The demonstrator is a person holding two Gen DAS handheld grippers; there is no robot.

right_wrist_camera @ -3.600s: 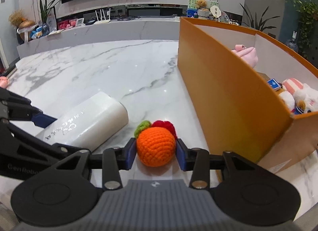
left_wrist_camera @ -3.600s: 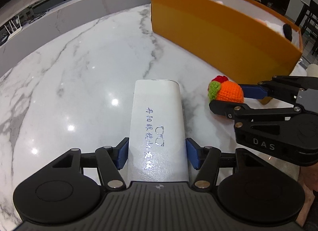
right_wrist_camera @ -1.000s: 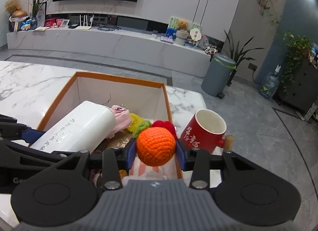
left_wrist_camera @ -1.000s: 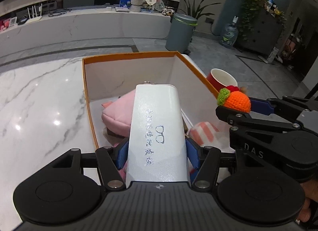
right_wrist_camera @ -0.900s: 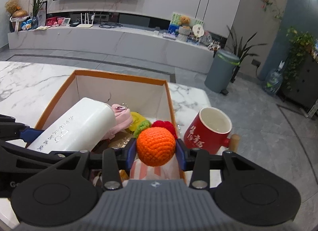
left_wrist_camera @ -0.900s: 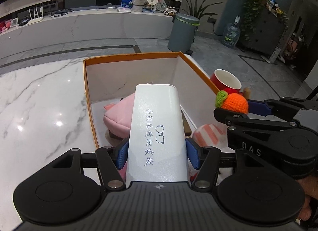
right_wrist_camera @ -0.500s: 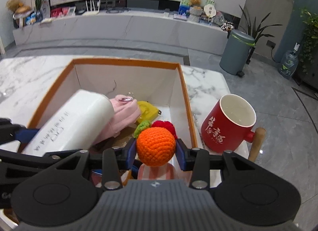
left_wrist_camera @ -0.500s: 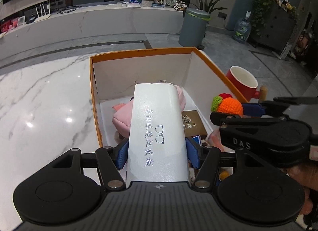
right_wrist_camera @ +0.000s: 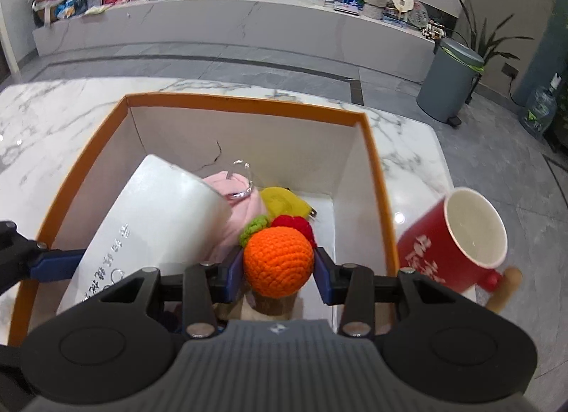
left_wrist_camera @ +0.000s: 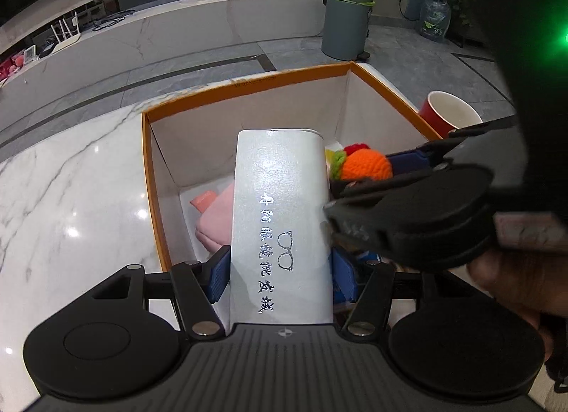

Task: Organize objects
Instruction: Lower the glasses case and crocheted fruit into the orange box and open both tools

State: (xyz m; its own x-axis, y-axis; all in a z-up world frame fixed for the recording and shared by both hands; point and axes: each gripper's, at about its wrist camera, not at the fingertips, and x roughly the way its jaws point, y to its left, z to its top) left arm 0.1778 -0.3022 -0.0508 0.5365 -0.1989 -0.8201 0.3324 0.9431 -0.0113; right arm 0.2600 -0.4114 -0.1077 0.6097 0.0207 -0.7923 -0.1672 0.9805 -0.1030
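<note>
Orange box (right_wrist_camera: 377,177) on bench (right_wrist_camera: 53,121) holds pink pouch (left_wrist_camera: 216,220) and yellow item (right_wrist_camera: 280,201). Left gripper (left_wrist_camera: 280,270) clamps white case (left_wrist_camera: 284,199) above box interior. Right gripper (right_wrist_camera: 278,272) clamps crochet orange (right_wrist_camera: 278,261) over box too. Red mug (right_wrist_camera: 458,241) stands outside, just beside box wall.

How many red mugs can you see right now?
1: a red mug on the marble table, just outside the right wall of the orange box. The grippers hide part of the scene.

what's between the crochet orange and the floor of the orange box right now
No lid or wall. Below the crochet orange held over the orange box, a pink pouch and yellow item already lie there, so it would land on clutter.
</note>
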